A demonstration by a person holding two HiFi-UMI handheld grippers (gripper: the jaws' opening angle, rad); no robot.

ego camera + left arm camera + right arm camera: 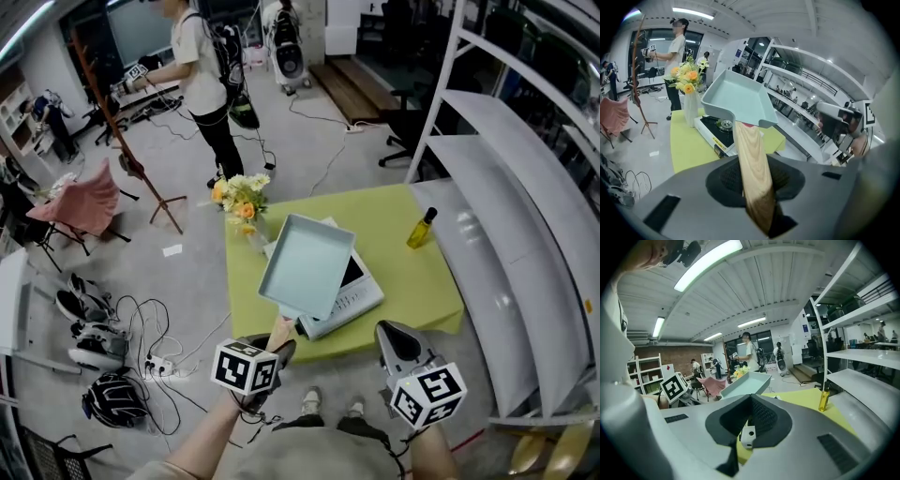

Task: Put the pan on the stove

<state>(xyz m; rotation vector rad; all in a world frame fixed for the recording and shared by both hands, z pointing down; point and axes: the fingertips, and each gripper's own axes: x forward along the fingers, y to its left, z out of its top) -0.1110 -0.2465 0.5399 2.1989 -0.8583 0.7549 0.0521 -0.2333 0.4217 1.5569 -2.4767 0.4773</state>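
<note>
Half done: holding pan [307, 262] above stove [361, 295], yet to set down.
Pinching handle [752, 159] with left hand-held gripper [281, 341]; right hand-held gripper [392, 332] pressed together, empty.

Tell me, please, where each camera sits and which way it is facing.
Head view: on the person's head, facing steeply down at the green table, pan and stove; forearms, left gripper and right gripper show.
Left gripper view: on that gripper, facing along jaws shut on the pan's wooden handle, toward the stove.
Right gripper view: on that gripper, facing across the table past its empty jaws.
Shared: all three show the pan.
</note>
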